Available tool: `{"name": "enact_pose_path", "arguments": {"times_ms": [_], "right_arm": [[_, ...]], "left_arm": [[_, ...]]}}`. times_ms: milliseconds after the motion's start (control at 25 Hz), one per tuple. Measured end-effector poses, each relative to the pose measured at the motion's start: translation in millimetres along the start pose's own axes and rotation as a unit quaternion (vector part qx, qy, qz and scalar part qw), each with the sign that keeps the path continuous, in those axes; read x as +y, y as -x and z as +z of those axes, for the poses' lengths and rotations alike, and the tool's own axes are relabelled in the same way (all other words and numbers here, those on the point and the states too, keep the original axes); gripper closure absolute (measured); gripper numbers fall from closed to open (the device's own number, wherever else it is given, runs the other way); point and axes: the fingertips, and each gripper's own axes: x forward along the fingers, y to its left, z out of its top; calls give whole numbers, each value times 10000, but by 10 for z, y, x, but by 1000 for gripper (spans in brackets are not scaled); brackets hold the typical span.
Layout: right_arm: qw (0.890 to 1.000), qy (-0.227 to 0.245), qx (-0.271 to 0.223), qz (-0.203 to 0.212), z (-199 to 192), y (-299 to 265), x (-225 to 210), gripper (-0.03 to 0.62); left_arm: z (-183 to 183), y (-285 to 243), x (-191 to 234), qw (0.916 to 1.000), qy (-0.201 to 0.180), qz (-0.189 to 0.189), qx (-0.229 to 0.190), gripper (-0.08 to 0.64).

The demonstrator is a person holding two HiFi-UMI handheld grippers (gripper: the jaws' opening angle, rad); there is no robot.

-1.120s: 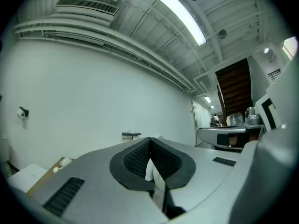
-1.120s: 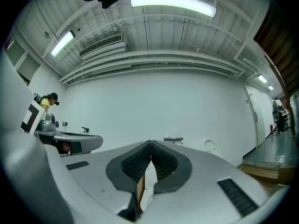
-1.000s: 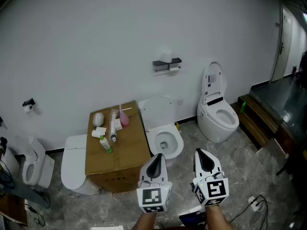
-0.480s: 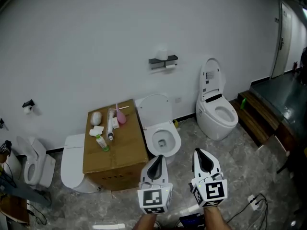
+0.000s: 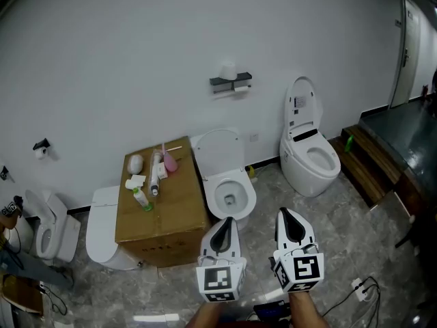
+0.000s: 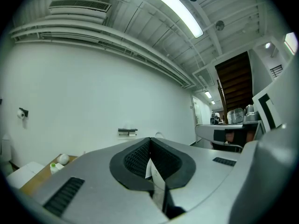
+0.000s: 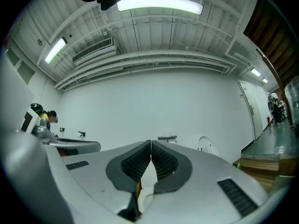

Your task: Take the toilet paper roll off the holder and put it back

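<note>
Clenching ribbed black jaws tip to tip, left gripper and right gripper face the wall.

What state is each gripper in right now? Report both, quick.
Left gripper: jaws shut, holding nothing.
Right gripper: jaws shut, holding nothing.

The left gripper and right gripper were silver-grey, their jaws lined in ribbed black. Each bore a white cube with black square markers.
</note>
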Motion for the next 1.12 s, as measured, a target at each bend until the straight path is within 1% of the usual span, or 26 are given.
{"name": "enact_pose_path", "arguments": {"times_ms": [160,320,560,840,1120], "right_arm": [[10000,22,-3,8,-39,-289,-8,575],[9999,122,3,25,-98,-718,1,575],[9999,149,56,-53,-154,-1495,74,575],[9997,168,62,-184,-168,-2299,124,575],[9993,234,2,-305,-185,-2809,129,575]], "left_arm": [[-41,-262,130,10000,74,-40,-30,549],[-59,-629,358,9997,210,-82,-10,549],[-82,-1249,812,9998,48,-217,-8,549],[-30,-1917,1383,9992,245,-326,-27,549],[8,-2363,1706,9986,229,-450,-132,549]]}}
